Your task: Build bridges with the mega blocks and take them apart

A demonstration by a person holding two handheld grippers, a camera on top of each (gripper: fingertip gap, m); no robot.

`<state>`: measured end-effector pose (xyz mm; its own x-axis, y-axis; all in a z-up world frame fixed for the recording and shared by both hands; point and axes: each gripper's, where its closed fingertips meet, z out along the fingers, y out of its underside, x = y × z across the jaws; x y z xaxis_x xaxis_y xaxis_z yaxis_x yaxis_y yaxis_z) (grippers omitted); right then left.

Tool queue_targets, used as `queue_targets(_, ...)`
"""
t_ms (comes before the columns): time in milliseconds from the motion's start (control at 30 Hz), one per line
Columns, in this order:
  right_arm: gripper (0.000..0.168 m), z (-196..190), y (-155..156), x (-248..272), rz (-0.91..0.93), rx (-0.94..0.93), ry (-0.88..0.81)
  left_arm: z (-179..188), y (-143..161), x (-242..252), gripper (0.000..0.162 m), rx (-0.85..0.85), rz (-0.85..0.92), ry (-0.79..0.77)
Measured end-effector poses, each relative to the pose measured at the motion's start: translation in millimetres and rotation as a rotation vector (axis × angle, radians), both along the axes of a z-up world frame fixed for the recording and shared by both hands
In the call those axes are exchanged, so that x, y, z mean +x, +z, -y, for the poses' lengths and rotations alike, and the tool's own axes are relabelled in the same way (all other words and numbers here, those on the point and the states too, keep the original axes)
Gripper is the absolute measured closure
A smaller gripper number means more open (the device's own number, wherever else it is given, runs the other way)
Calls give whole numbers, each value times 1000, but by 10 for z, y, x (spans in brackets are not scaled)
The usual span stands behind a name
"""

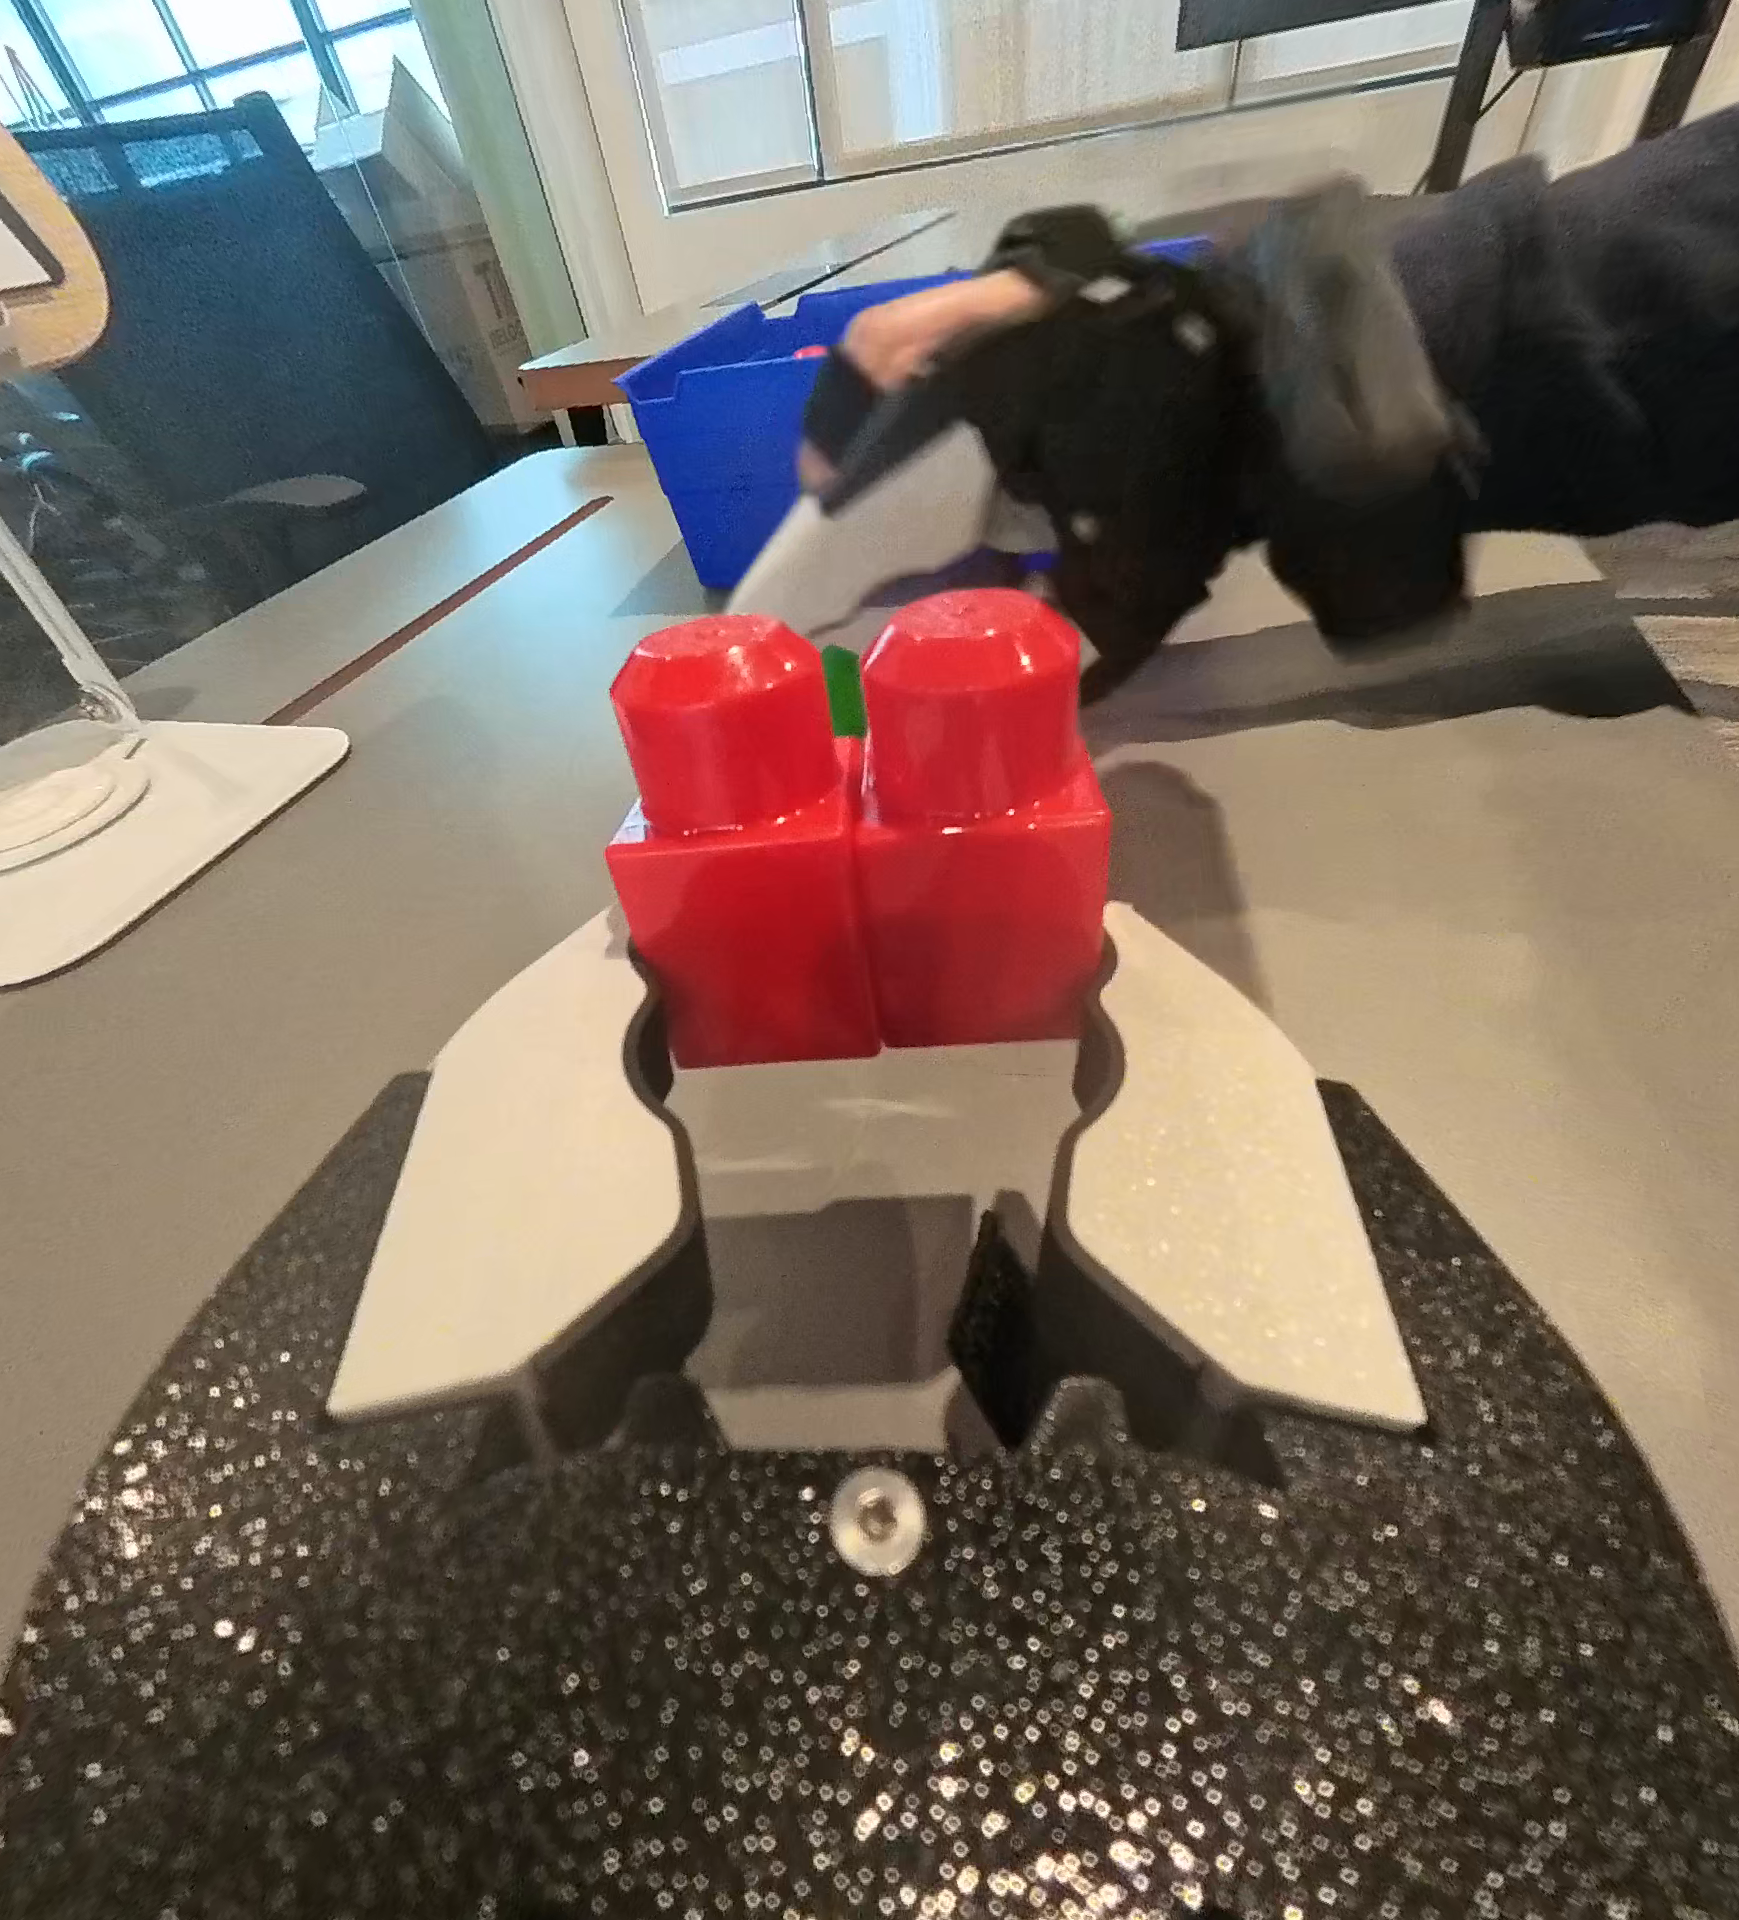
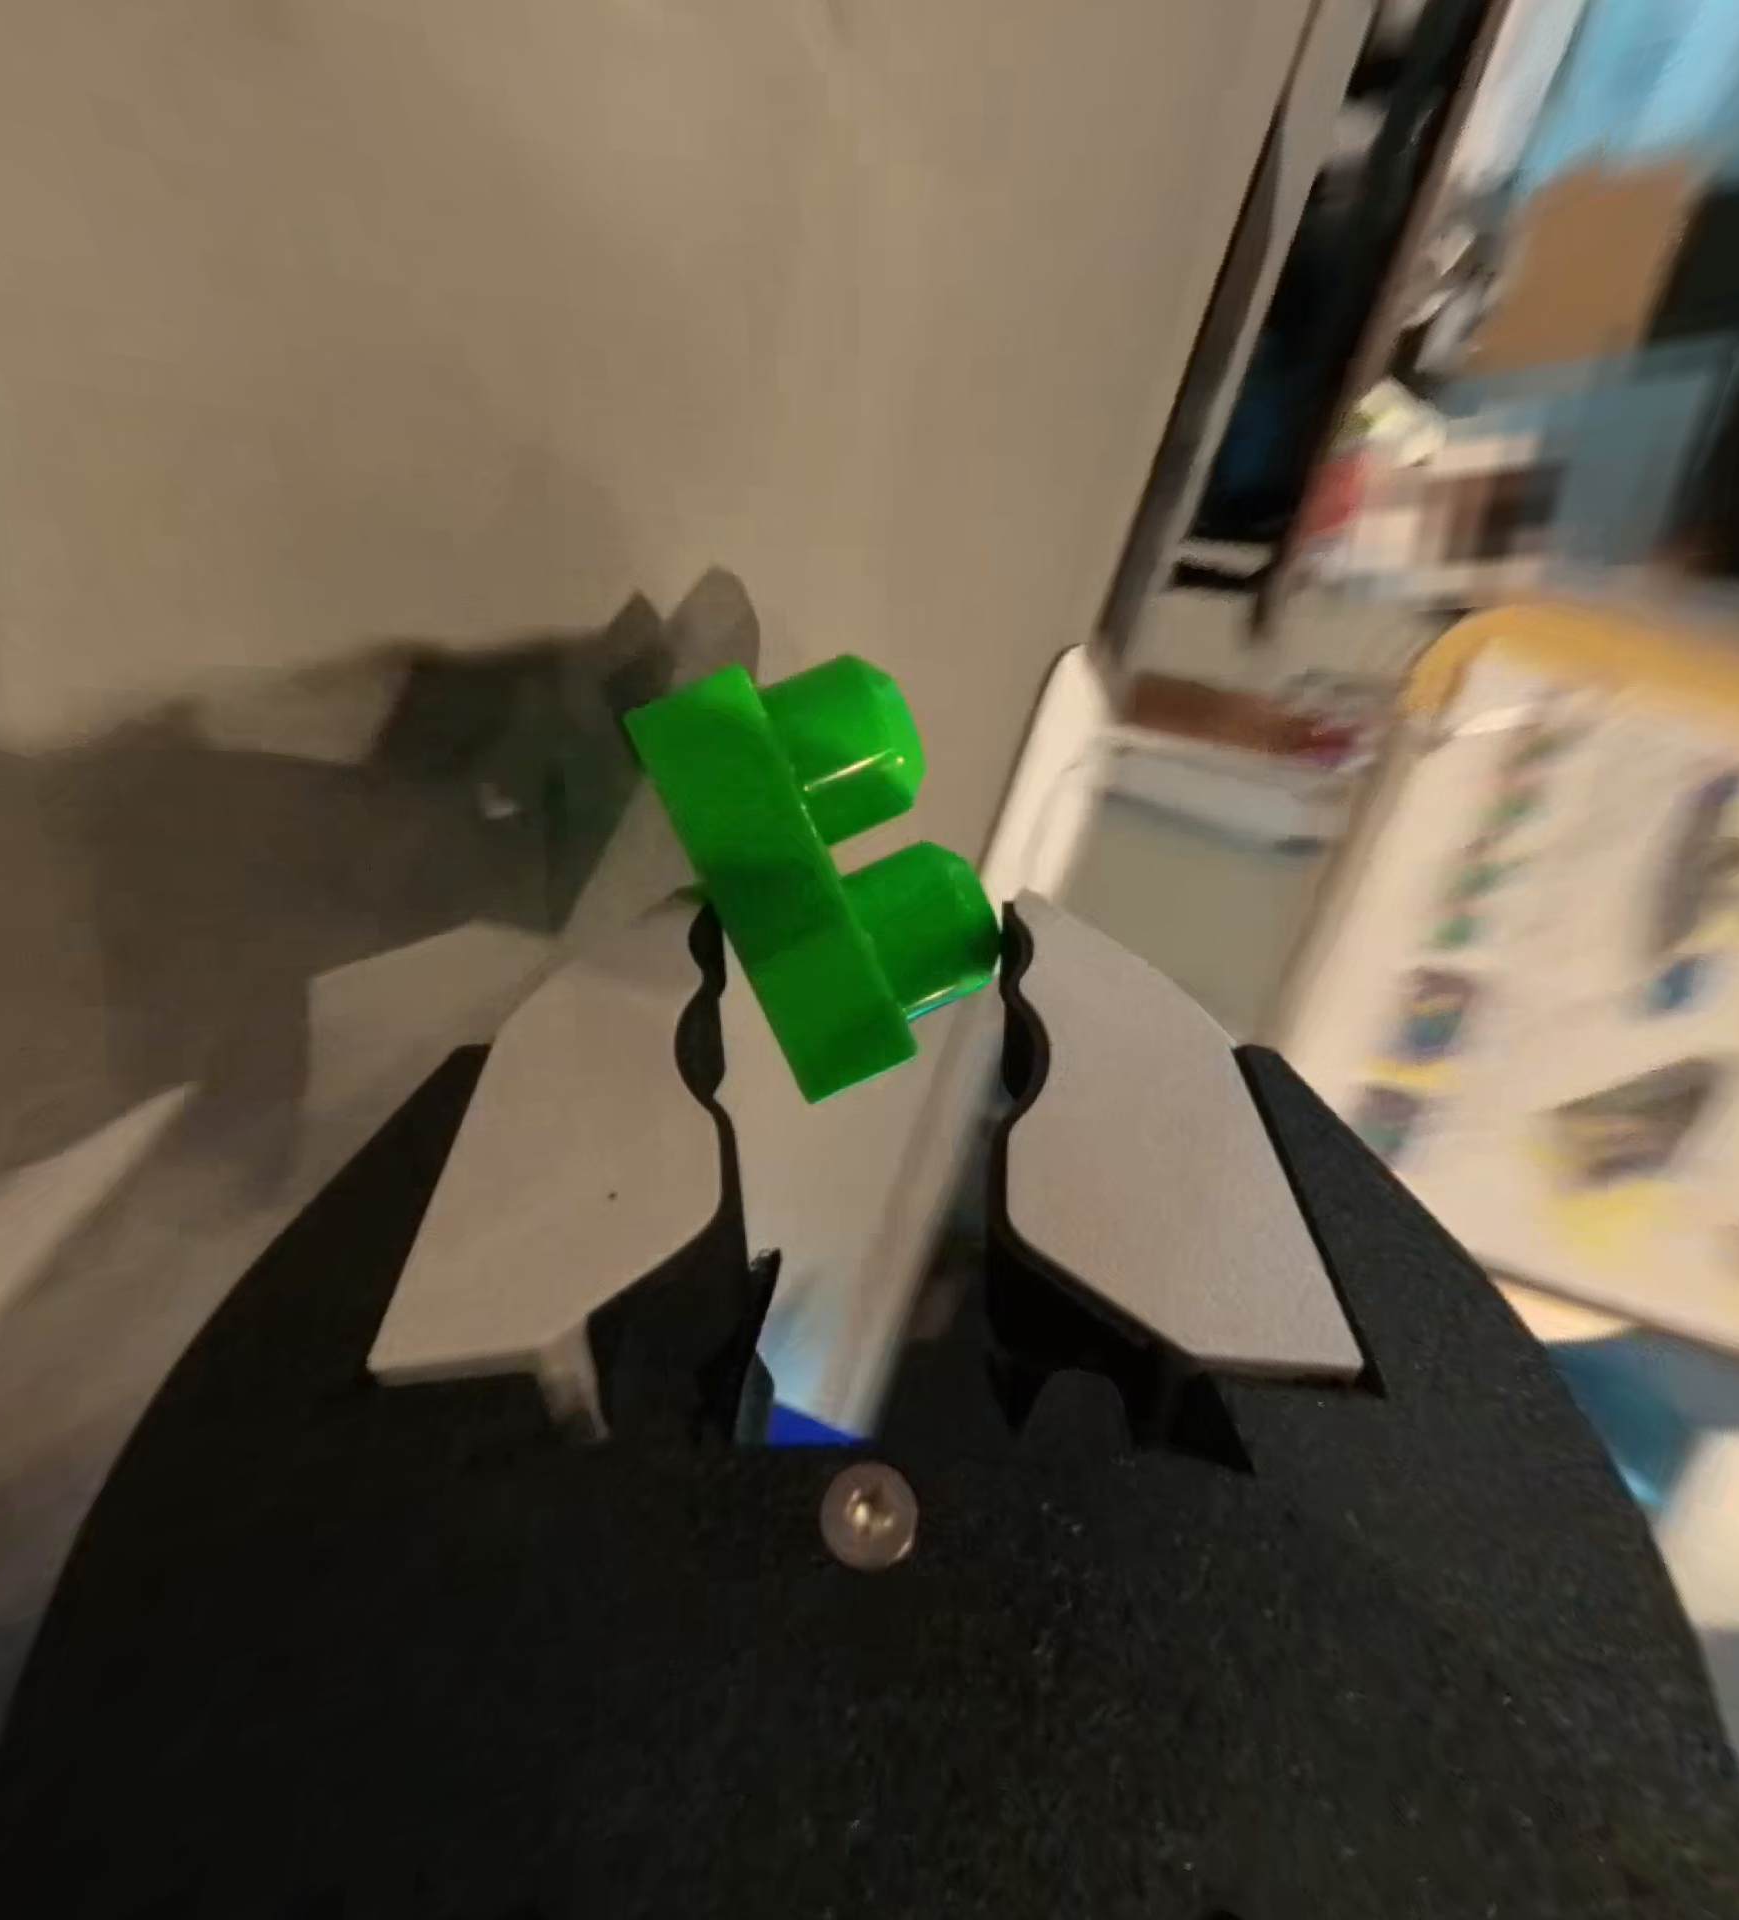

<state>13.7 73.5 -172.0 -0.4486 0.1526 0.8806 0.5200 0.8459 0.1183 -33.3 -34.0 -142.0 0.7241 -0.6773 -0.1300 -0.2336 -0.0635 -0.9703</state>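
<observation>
Two red single-stud blocks (image 1: 860,883) stand side by side, touching, upright on the grey table (image 1: 429,831), centre of the left wrist view. Left gripper (image 1: 870,966) has its jaws spread about the width of the pair, one grey fingertip (image 1: 574,997) at each outer side of the blocks; looks like contact on both sides, so it grips the pair low down. A sliver of green shows in the gap between the two red studs, further back.

Green two-stud block (image 2: 792,883) sits centre of the right wrist view, tipped on its side with studs pointing to frame right, clear of the table. Right gripper (image 2: 849,956) has jaws partly open, the block between the tips: right tip against the lower stud, left tip at the base plate. Heavy motion blur here, so the exact contact on the left side is hard to confirm.

Upper right of the left wrist view: the right gripper, blurred, held by a hand (image 1: 938,322) in a dark sleeve (image 1: 1623,312). Behind it a blue bin (image 1: 730,436) on the table. White stand base (image 1: 96,842) at left edge, dark chair (image 1: 252,332) upper left
</observation>
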Motion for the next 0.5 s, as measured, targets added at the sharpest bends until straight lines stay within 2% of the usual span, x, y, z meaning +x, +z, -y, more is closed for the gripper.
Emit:
queue_targets(67, 118, 62, 2, 22, 18, 36, 28, -1, 0, -1, 86, 0, 1, 1)
queue_targets(167, 118, 88, -11, 86, 60, -19, 22, -1, -3, 1, 86, 0, -4, 1)
queue_targets(267, 109, 121, -12, 149, 112, -85, 5, 1, -8, 6, 86, 3, -11, 1)
queue_targets(400, 104, 228, -60, 272, 220, -212, -8, 0, -9, 6, 86, 4, -14, 2)
queue_targets(500, 116, 293, -38, 315, 238, -440, -80, -6, -9, 4, 86, 4, -15, 3)
